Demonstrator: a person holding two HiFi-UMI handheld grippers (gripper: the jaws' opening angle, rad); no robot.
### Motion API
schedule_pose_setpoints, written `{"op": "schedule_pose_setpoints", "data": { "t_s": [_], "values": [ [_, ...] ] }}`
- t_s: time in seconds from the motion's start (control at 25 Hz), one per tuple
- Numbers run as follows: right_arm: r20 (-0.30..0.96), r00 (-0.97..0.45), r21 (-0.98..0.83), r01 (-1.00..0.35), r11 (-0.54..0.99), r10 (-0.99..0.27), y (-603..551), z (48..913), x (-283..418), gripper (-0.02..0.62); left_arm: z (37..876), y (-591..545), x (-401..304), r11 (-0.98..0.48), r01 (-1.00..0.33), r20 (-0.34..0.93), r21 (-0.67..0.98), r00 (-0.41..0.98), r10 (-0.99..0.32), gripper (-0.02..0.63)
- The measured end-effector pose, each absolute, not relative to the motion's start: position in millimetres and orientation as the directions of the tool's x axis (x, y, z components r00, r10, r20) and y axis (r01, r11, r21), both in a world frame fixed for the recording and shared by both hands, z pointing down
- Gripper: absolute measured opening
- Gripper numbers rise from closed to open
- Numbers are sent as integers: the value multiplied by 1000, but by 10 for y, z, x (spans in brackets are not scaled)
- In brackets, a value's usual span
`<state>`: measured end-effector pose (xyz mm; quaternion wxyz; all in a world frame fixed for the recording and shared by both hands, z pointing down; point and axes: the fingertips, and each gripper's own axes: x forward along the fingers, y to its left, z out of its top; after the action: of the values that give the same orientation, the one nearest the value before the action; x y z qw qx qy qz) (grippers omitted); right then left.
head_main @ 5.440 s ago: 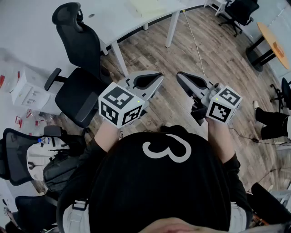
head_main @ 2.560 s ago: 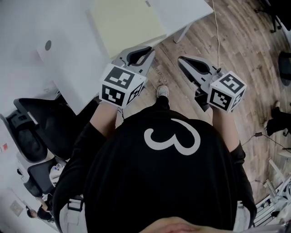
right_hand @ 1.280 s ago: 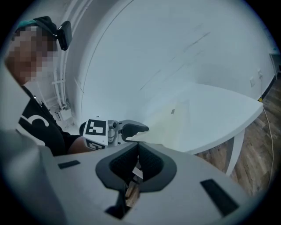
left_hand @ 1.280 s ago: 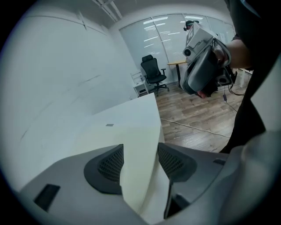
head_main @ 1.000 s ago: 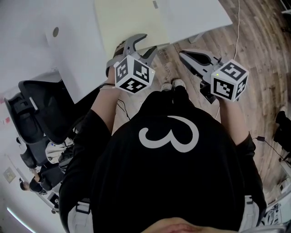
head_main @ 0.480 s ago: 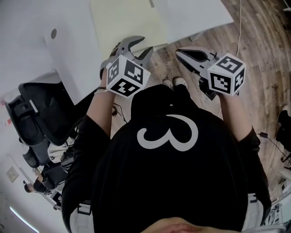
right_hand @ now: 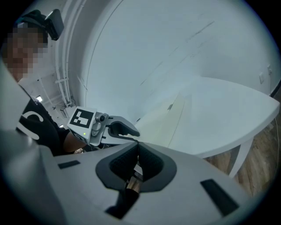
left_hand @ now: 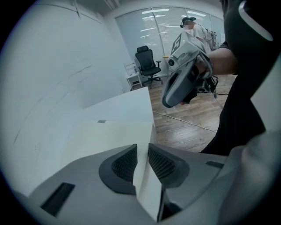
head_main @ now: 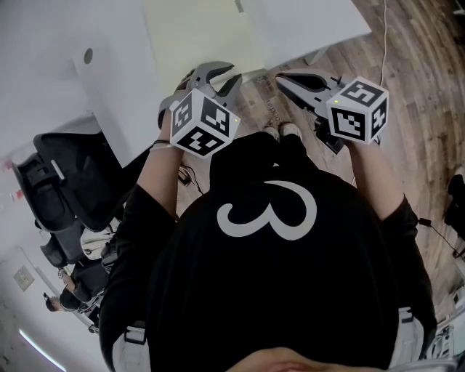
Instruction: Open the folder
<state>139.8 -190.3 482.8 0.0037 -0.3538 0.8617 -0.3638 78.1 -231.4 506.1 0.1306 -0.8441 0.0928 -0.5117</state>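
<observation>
Left gripper (head_main: 227, 73): jaws just closing round the folder (head_main: 200, 33) near corner, pads not yet biting | right gripper (head_main: 281, 77) clenched, empty, beside table (head_main: 116, 43) | folder flat, closed on table | we judge the grip barely begun; cover lift all left.

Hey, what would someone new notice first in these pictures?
A black shirt with a big white curl on it fills the lower head view. Above it, a pale yellow folder lies on a white table. The left hand-held gripper, whose jaws have just been closing, straddles the folder's near edge. The right hand-held gripper, shut, hangs beside it over the wood floor.
</observation>
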Motion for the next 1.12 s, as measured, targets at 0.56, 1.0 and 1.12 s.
{"op": "schedule_pose_setpoints", "data": {
  "t_s": [0.56,1.0,1.12],
  "values": [
    [272,-751,-611,-618,495,-602,-2037,4838,1312,25,4955,-2298,783,-957,5,855,-290,451,-257,49],
    [310,-737,-552,-654,518,-600,-2223,4861,1230,25,4865,-2295,773,-966,-3,859,-259,455,-232,34],
    [335,-732,-529,-667,525,-593,-2261,4909,1189,25,4866,-2288,753,-969,-6,863,-248,454,-224,34]
  ]
}}
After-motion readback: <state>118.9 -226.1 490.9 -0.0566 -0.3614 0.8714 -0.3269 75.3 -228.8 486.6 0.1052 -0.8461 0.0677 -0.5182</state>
